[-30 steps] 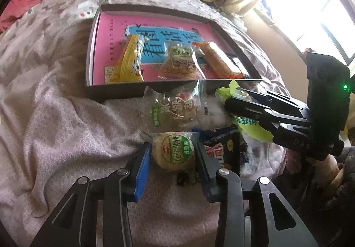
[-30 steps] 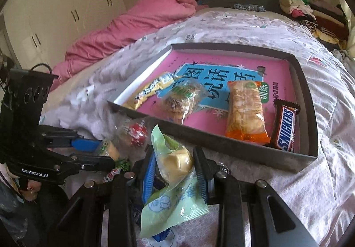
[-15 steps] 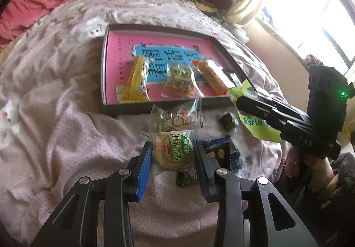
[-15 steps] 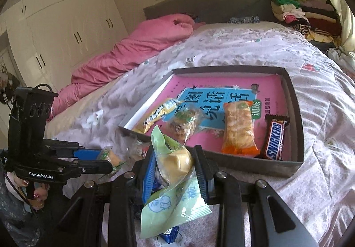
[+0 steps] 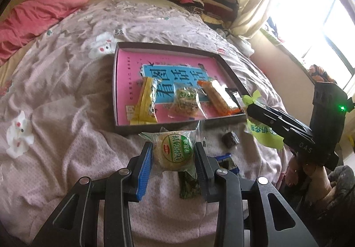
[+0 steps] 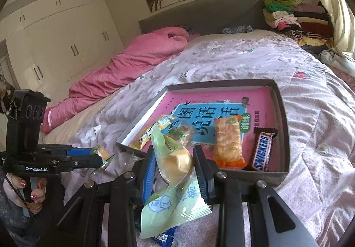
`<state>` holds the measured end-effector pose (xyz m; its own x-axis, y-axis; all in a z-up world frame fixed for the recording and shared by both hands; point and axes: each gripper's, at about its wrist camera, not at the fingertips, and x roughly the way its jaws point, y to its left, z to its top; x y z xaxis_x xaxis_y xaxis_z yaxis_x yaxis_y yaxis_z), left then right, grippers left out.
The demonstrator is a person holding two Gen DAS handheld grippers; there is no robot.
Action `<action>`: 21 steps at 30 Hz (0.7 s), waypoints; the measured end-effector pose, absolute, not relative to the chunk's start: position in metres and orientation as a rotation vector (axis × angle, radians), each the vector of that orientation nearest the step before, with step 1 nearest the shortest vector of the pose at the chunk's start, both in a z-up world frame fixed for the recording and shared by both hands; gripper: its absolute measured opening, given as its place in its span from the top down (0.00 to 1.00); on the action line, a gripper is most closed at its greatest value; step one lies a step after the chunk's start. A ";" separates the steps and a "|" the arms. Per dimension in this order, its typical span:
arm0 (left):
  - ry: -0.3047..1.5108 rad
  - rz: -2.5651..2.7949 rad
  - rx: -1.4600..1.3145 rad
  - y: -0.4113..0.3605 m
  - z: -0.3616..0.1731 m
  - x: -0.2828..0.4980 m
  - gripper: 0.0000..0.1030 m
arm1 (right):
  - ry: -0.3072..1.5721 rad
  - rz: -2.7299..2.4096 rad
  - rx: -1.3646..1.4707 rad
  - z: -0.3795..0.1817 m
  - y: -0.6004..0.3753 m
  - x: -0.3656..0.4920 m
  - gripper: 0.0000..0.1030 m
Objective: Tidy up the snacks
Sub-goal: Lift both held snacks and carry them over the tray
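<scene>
My left gripper (image 5: 173, 155) is clenched on a round biscuit pack (image 5: 173, 153) with a green label, its blue pad (image 5: 145, 169) on the left side of the pack and its black pad on the right; the pack is clear of the bedcover (image 5: 66, 96). My right gripper (image 6: 175, 166) is clenched on a pale green packet (image 6: 175, 180) with a yellow cake inside, the wrapper's printed tail hanging below and near of the pads.

Tray (image 5: 115, 91): dark walls, pink floor with a blue printed panel, lying on the bedcover beyond both grippers. Along its near side, left to right: a yellow packet (image 5: 145, 105), a clear bag (image 5: 185, 102) of brown snack, an orange-ended bar (image 5: 218, 98), and a Snickers (image 6: 263, 151) nearest the right wall. The four lie side by side; whether neighbours touch I cannot tell.

On the bedcover near of the tray: a small dark cube (image 5: 230, 139) to the right of the biscuit pack, a blue-edged dark wrapper (image 5: 226, 158) just beside my left gripper's right finger, and a dark green wrapper (image 5: 187, 186) below the pack.

In the left view my right gripper appears at the right, the green packet showing under its fingers, close to the tray's near right corner. In the right view my left gripper appears at far left, the biscuit pack at its tips.

Background: a pink quilt (image 6: 133, 60) at the far left of the bed, folded clothes (image 6: 295, 18) at the far right
</scene>
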<state>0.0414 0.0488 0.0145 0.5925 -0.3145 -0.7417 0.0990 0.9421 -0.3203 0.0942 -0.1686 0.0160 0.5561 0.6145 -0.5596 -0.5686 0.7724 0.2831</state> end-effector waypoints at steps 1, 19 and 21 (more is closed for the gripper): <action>0.905 -0.242 -0.257 0.049 0.015 0.042 0.63 | 0.683 0.691 0.076 0.017 -0.170 0.094 0.67; 0.837 -0.206 -0.262 0.043 0.037 0.073 0.63 | 0.619 0.603 0.151 0.029 -0.195 0.104 0.67; 0.833 -0.207 -0.258 0.040 0.038 0.076 0.63 | 0.614 0.599 0.153 0.030 -0.196 0.105 0.67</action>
